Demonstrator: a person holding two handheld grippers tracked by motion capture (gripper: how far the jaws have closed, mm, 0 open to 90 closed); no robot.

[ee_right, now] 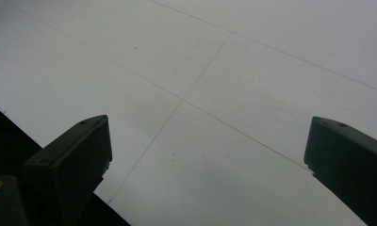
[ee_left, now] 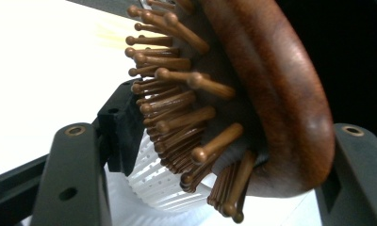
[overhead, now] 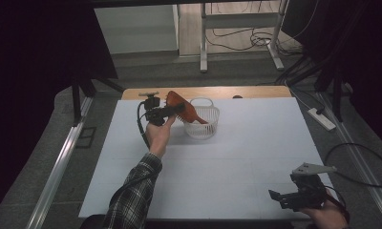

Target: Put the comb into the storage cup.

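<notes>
A reddish-brown wooden hairbrush [overhead: 179,102] leans with its handle down inside a small white slatted basket [overhead: 203,125] at the table's far middle. My left gripper [overhead: 172,110] is at the brush head. In the left gripper view the head [ee_left: 271,84] and its wooden pins sit between the two jaws, which stand apart around it, with the basket [ee_left: 153,183] below. My left gripper [ee_left: 215,129] looks open. My right gripper [overhead: 281,196] rests near the table's front right corner, and in the right gripper view its jaws [ee_right: 210,122] stand wide apart with nothing between them.
The white tabletop [overhead: 237,162] spreads between the two hands. Beyond the far edge are a wooden strip [overhead: 208,91], a metal desk frame [overhead: 203,38] and loose cables on the floor. A power strip [overhead: 321,119] lies on the floor at the right.
</notes>
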